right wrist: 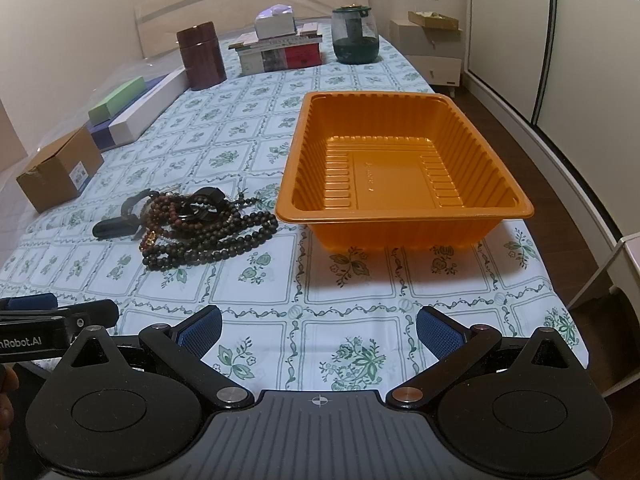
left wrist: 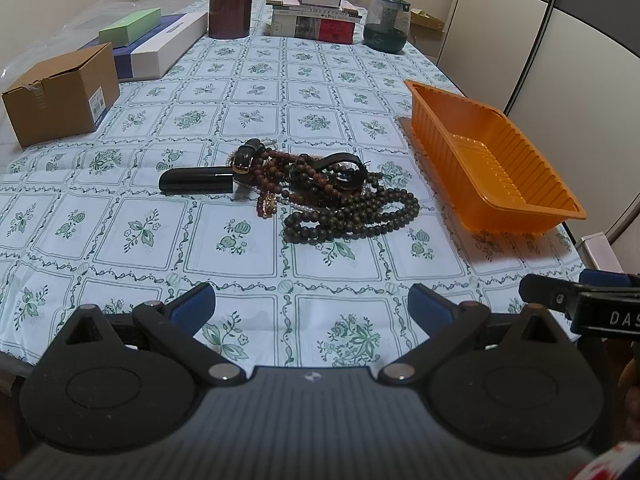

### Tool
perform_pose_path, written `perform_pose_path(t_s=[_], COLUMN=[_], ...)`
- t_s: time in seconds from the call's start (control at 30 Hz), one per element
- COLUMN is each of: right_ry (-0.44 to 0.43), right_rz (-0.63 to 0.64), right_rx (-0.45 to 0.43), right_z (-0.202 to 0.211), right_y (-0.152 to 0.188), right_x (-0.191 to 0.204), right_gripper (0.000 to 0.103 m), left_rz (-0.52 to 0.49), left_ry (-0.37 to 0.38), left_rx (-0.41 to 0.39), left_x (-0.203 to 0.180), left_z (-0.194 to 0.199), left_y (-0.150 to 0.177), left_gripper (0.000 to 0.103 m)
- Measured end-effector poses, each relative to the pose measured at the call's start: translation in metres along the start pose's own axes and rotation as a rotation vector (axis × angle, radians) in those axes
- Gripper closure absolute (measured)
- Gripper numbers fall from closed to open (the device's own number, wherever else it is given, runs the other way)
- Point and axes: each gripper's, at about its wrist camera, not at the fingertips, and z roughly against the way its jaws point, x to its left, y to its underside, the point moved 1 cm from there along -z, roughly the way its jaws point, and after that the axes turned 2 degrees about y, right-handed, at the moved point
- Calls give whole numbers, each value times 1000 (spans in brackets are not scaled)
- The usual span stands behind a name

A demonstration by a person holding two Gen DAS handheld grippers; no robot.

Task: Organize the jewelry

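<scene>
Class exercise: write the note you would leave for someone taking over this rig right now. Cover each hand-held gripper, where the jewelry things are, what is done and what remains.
Left hand-held gripper: open, holding nothing, above the near edge of the table.
Right hand-held gripper: open, holding nothing, beside the left one.
Jewelry pile: dark and reddish bead strings tangled with a black strap and a black case, lying on the tablecloth left of the tray.
Orange tray: on the table, nothing in it.
Done: nothing moved yet.
Left: presumably untangle the pieces and place them in the tray.
</scene>
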Motion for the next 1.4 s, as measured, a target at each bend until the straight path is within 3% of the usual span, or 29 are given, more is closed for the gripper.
perform_pose_path(t_s=[0.27, 0.4, 0.63, 0.77, 0.8, 0.87, 1.1, 1.4], right_ry=[-6, -23, -40, -39, -37, -50, -145, -207], right_rz=[-28, -110, -265, -321, -323, -330, -411, -422], right_rx=[1, -26, -169, -173, -161, -134, -18, 130], right_z=[-4, -1, 22, 10, 5, -7, -54, -105], right_y=[-3, -6, -31, -56, -61, -71, -85, -90], right_x=[-8, -24, -82, -130, -139, -159, -209, -228], right_gripper=[0, 0, 1, 1, 4, 19, 43, 74], left_rz=[6, 66, 159, 176, 181, 188, 191, 187], left_ry=[24, 67, 89, 96, 98, 101, 90, 87], left_rx=[4, -5, -25, -44, -46, -53, -36, -10], left_x=[-1, 8, 26, 31, 32, 34, 36, 35], left_z=[-6, -8, -18, -22, -23, -26, -37, -48], left_y=[-6, -12, -30, -37, -38, -40, -41, -39], left_gripper=[1, 1, 1, 1, 1, 1, 1, 1])
